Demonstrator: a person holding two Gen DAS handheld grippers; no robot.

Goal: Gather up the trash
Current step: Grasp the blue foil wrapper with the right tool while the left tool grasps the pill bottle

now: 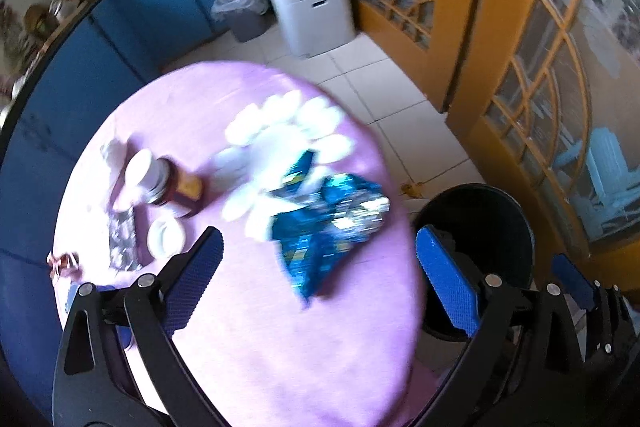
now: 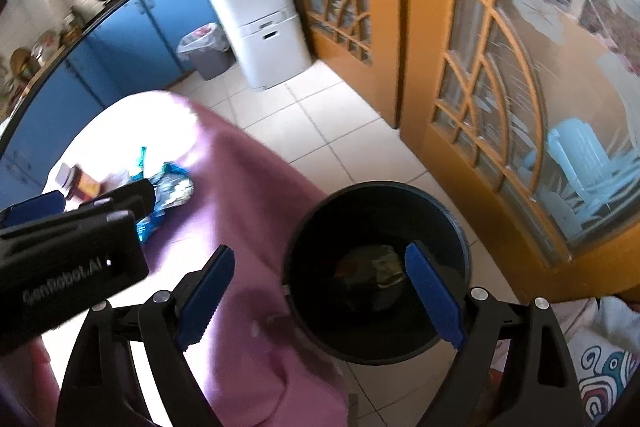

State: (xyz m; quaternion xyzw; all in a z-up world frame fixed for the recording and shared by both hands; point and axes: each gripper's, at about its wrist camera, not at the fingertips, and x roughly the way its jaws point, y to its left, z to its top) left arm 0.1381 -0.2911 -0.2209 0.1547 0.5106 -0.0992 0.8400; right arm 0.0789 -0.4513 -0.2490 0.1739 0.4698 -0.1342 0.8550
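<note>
Trash on the table [image 1: 240, 327], largest first. The table carries a pink cloth, and a black bin [image 2: 376, 267] stands on the floor just beside its edge; something crumpled already lies at the bottom.

Blue foil wrapper [image 1: 328, 227]: biggest loose piece, crumpled, lying near the table's bin-side edge, partly over a white glove [image 1: 280, 135]. Judged very light, thin, springy and slick; it will crush rather than resist, and may slide out of a shallow pinch. Take it across a bunched ridge near the middle, not by a flat corner.

Glove: soft, limp, light; any fold will do, but it overlaps the wrapper, so you may lift both.

Brown jar [image 1: 160, 179]: lying on its side, white lid end toward the far rim. Rigid, likely to roll; whether it counts as trash is unclear.

Blister strip [image 1: 124, 239] and small white lid [image 1: 166, 237]: flat, hard to get under.

Left gripper [image 1: 320, 267]: fingers spread wide, holding nothing, above the wrapper.

Right gripper [image 2: 320, 299]: fingers wide, holding nothing, over the bin's rim.
</note>
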